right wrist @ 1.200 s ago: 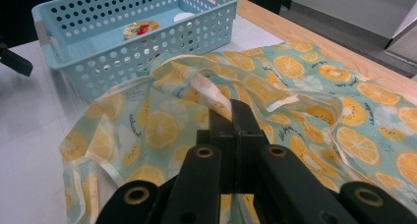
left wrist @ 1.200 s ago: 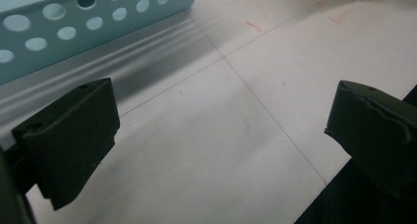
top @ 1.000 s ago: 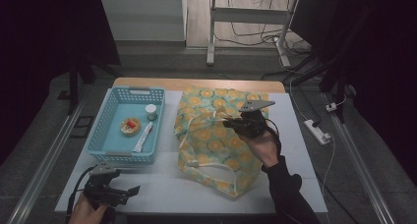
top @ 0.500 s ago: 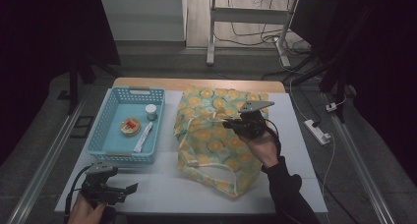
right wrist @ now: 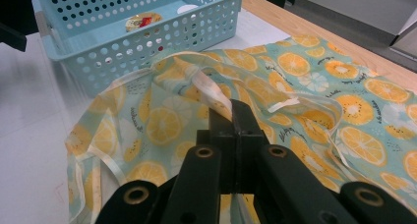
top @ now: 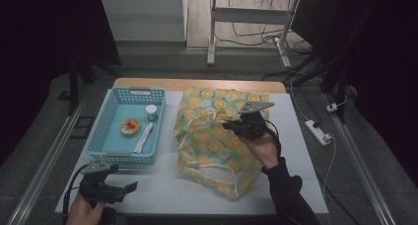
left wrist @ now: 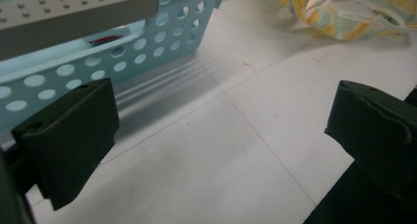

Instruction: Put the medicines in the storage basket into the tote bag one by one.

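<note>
the orange-print cloth bag [top: 217, 141] lies rumpled on the white surface [top: 162, 190], just right of the blue basket [top: 106, 131]. the right hand-held gripper [right wrist: 231, 117] is clamped on a pale strap [right wrist: 209, 89] near the bag's middle, lifting the fabric there. the left hand-held gripper [top: 129, 188] hovers over the surface's near left corner, jaws spread wide, nothing between them. in the basket sit a small white cup [top: 151, 111], a round tin [top: 130, 127] and a white tube [top: 143, 137].
</note>
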A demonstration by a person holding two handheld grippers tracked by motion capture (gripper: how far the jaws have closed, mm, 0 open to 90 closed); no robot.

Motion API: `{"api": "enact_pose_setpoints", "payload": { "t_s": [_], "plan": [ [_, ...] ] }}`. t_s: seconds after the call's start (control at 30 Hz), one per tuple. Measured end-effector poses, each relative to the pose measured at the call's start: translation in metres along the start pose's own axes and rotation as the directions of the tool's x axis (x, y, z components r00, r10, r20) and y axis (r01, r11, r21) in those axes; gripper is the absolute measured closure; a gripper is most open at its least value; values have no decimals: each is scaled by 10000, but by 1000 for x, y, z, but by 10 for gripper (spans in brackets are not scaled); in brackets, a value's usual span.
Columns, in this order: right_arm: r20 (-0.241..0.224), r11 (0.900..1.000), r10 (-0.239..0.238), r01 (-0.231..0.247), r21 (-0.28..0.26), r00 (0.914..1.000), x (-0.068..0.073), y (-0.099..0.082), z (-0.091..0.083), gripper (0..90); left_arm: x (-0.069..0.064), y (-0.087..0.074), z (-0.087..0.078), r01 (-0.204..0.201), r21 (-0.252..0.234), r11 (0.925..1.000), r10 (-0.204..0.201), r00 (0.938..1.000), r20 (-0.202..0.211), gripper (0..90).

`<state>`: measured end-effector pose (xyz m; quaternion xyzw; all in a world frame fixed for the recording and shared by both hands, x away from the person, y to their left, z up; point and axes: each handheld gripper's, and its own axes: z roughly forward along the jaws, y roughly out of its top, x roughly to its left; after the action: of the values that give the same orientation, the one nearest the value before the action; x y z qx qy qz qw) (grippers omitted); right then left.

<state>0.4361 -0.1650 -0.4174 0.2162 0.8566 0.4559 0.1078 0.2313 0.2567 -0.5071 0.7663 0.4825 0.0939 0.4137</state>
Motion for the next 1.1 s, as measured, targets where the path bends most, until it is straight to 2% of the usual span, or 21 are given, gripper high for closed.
{"api": "enact_pose_setpoints", "payload": {
  "t_s": [0.17, 0.37, 0.47, 0.83, 0.97, 1.1],
  "plan": [
    [6, 10000, -33, 33, 4, 10000, 0, 0, 0, 900, 1, 3, -2, 55, -70, 10000, -55, 10000, -11, 0],
    [18, 10000, -58, 58, -54, 10000, 0, 1, -2, 900, -1, 11, -3, -39, -125, 9999, 41, 9998, 195, 0],
    [7, 10000, -74, 74, -59, 10000, 0, 1, -2, 900, -2, 16, -4, -154, -117, 9998, 155, 9998, 78, 0],
    [0, 10000, -90, 90, -37, 10000, 0, 0, 0, 900, 5, 33, -11, -149, -769, 9969, 157, 9998, 97, 0],
    [26, 10000, -88, 88, -44, 10000, 0, 0, -1, 900, 8, 39, -9, -264, -717, 9971, 252, 9995, -171, 0],
    [23, 10000, -86, 86, -39, 10000, 0, 0, 0, 900, 11, 47, -7, -362, -708, 9968, 348, 9992, -213, 0]
  ]
}}
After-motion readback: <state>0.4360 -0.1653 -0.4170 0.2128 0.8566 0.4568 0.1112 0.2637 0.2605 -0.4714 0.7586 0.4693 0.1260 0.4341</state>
